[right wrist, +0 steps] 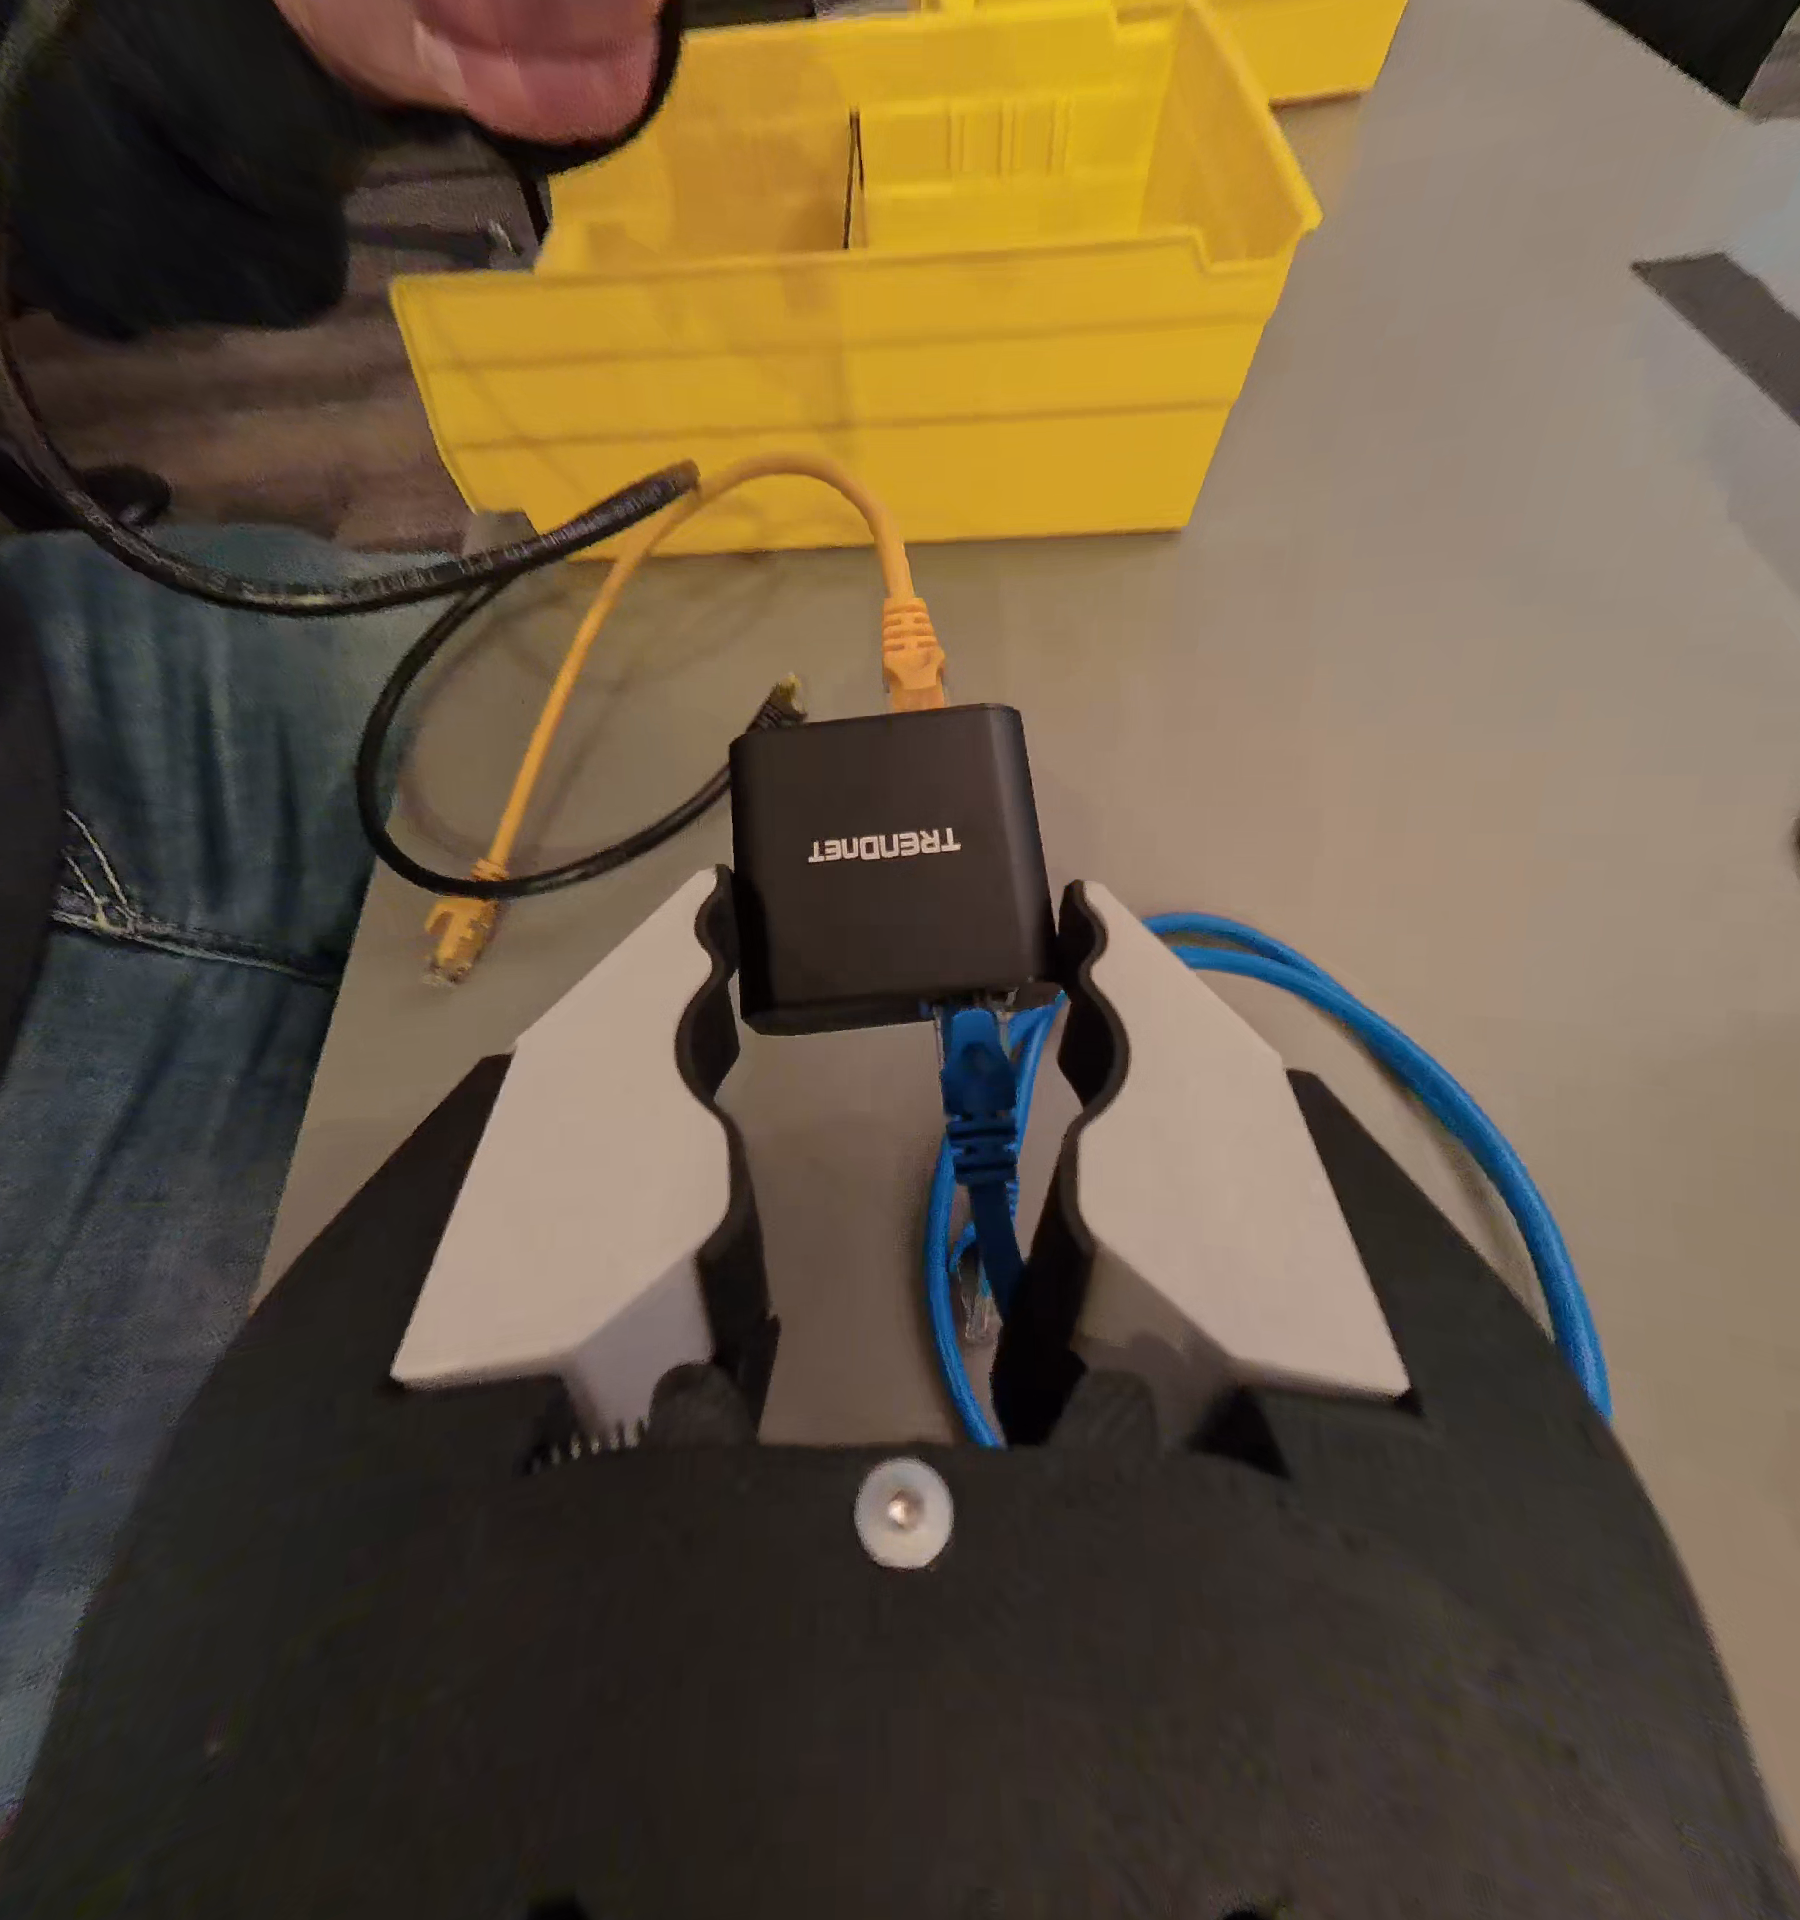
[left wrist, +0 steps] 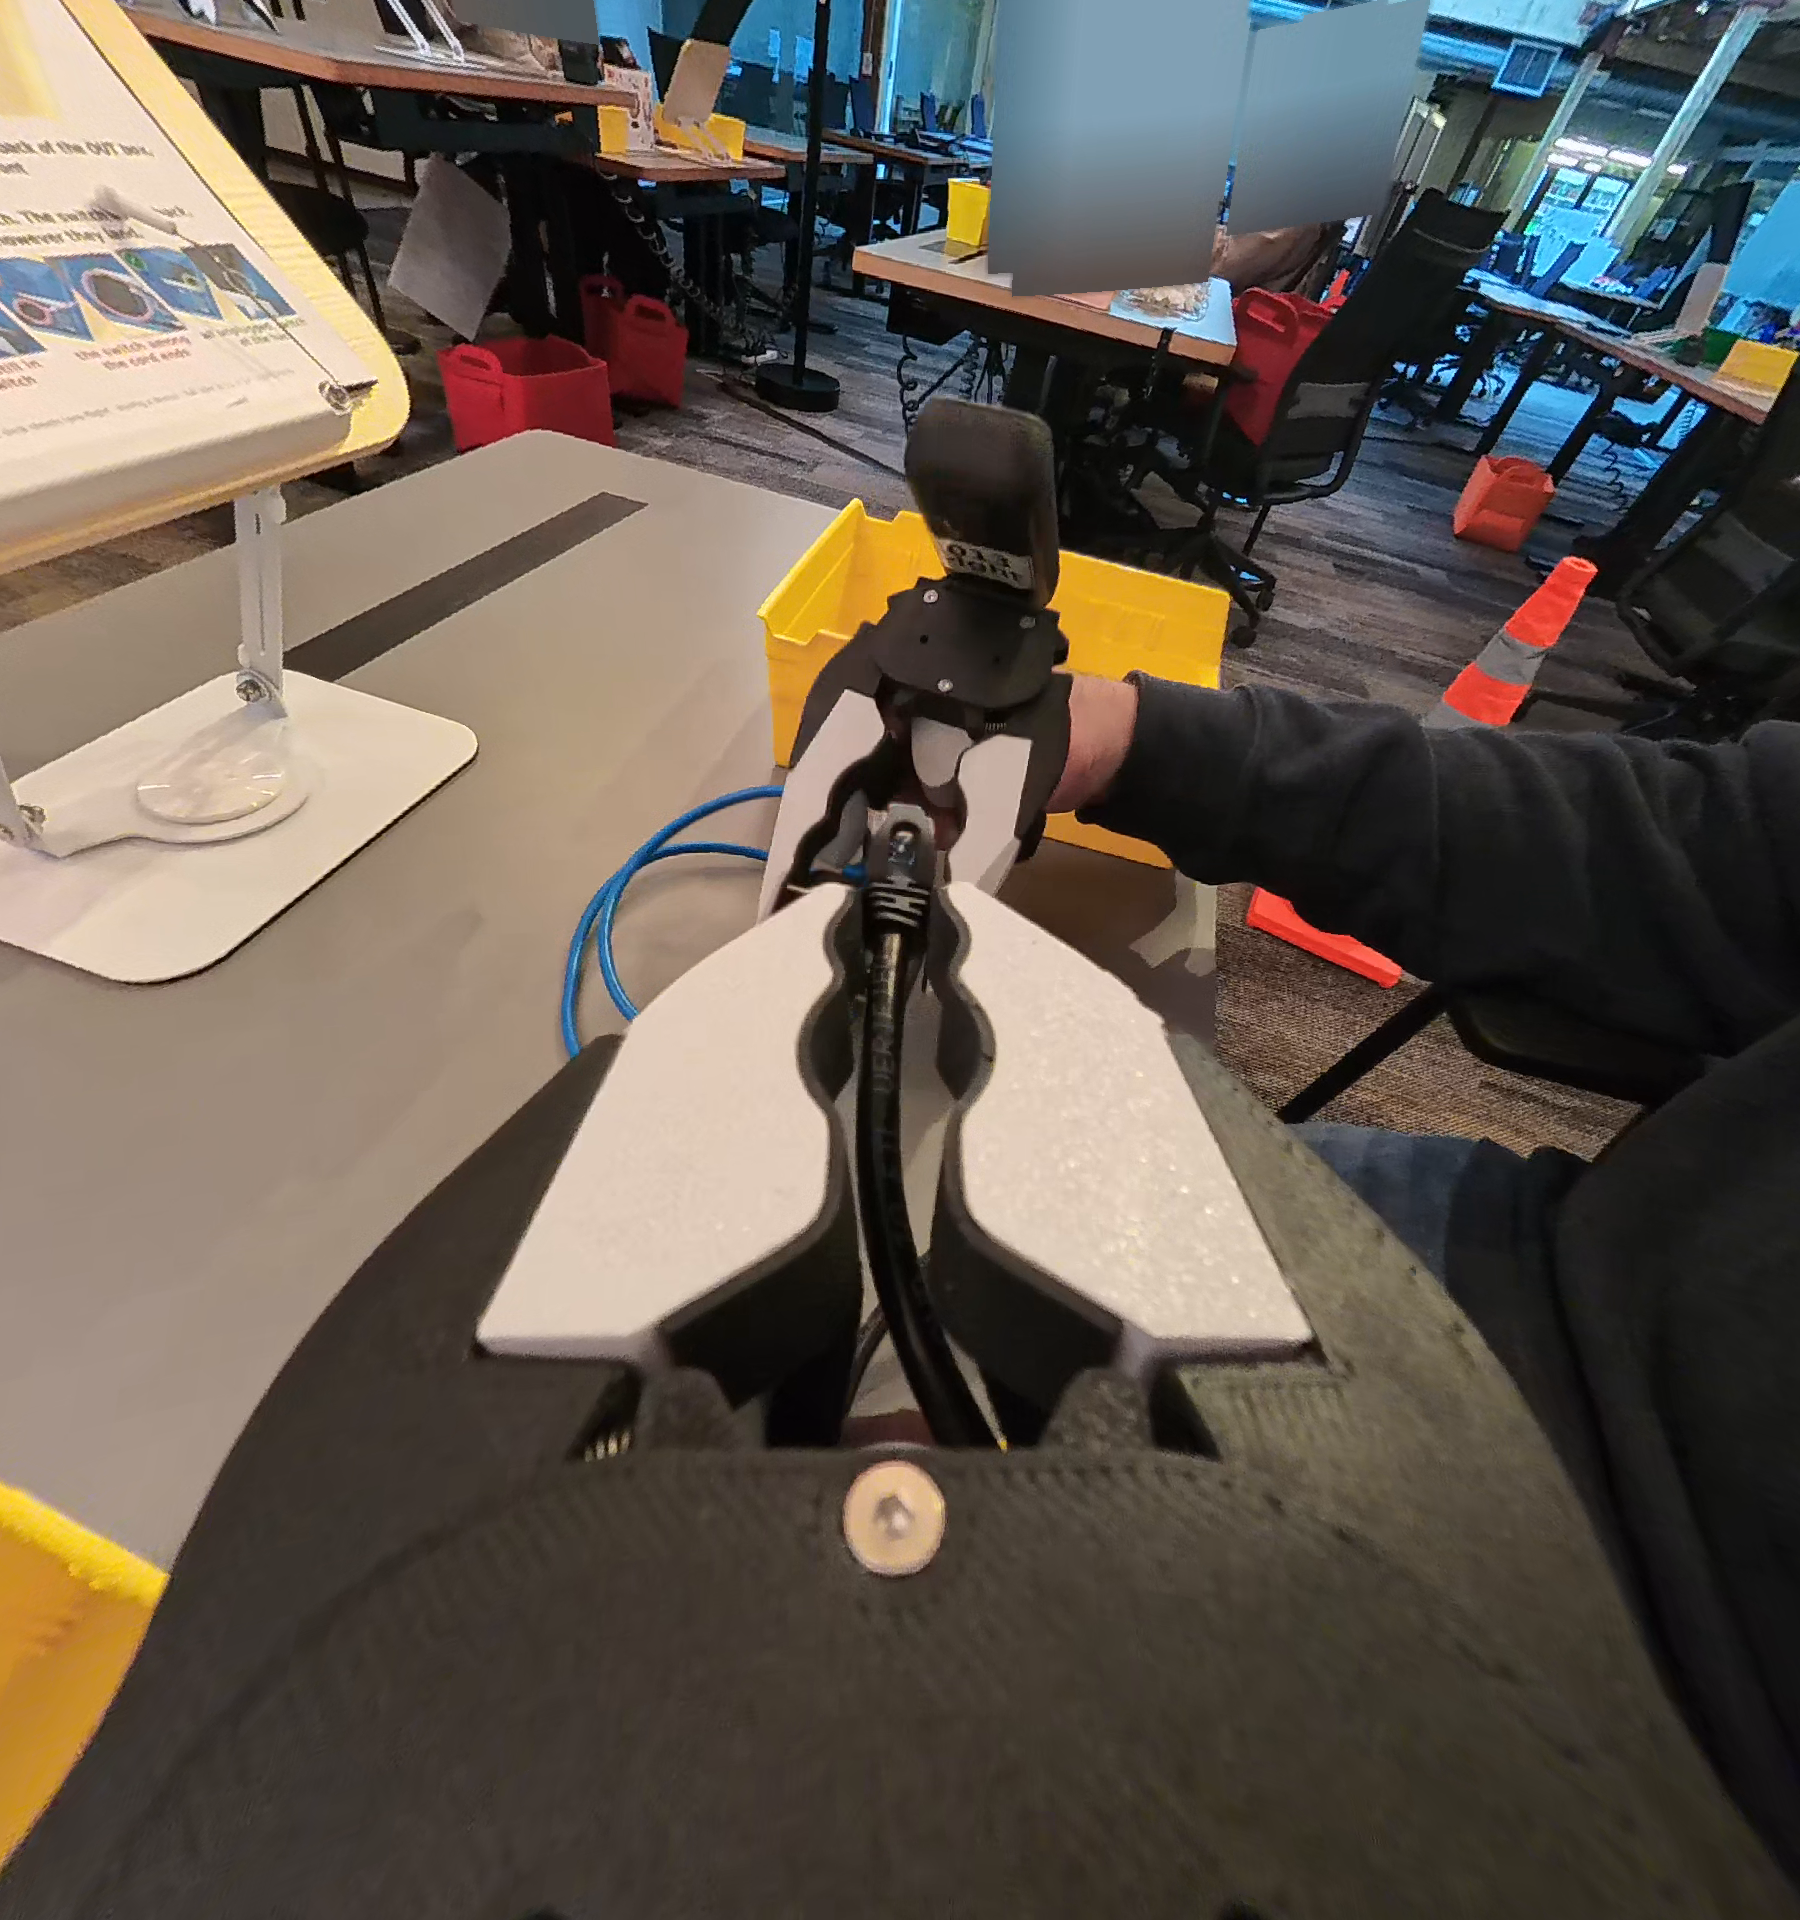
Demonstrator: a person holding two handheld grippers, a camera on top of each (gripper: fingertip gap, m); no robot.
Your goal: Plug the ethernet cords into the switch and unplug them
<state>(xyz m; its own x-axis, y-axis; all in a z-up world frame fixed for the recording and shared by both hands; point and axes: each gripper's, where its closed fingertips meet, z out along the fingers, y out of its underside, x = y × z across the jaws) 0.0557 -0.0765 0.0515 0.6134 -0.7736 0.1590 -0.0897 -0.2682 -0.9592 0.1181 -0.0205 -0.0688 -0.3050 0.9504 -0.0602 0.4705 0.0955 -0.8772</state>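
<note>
My left gripper (left wrist: 896, 914) is shut on the black ethernet cord (left wrist: 888, 1091) just behind its plug (left wrist: 901, 862), which sticks out past the fingertips toward my right gripper (left wrist: 906, 800). I cannot tell whether the plug touches anything. In the right wrist view my right gripper (right wrist: 894, 894) is shut on the black switch (right wrist: 891, 862), over the grey table (right wrist: 1395, 727). A yellow cord (right wrist: 911, 649) is plugged into the switch's far side and a blue cord (right wrist: 979, 1081) into its near side. The black cord (right wrist: 387, 748) loops on the table to the left, a plug (right wrist: 776, 709) lying by the switch.
A yellow bin (right wrist: 854, 395) stands just beyond the switch, and another yellow bin (left wrist: 1135, 623) stands behind the right gripper. A white stand (left wrist: 200, 790) holding an instruction sheet is at the left. A person's sleeve (left wrist: 1447, 831) reaches in from the right. The blue cord coils on the table (left wrist: 605, 935). The grippers' ends are close to 15 cm from one another.
</note>
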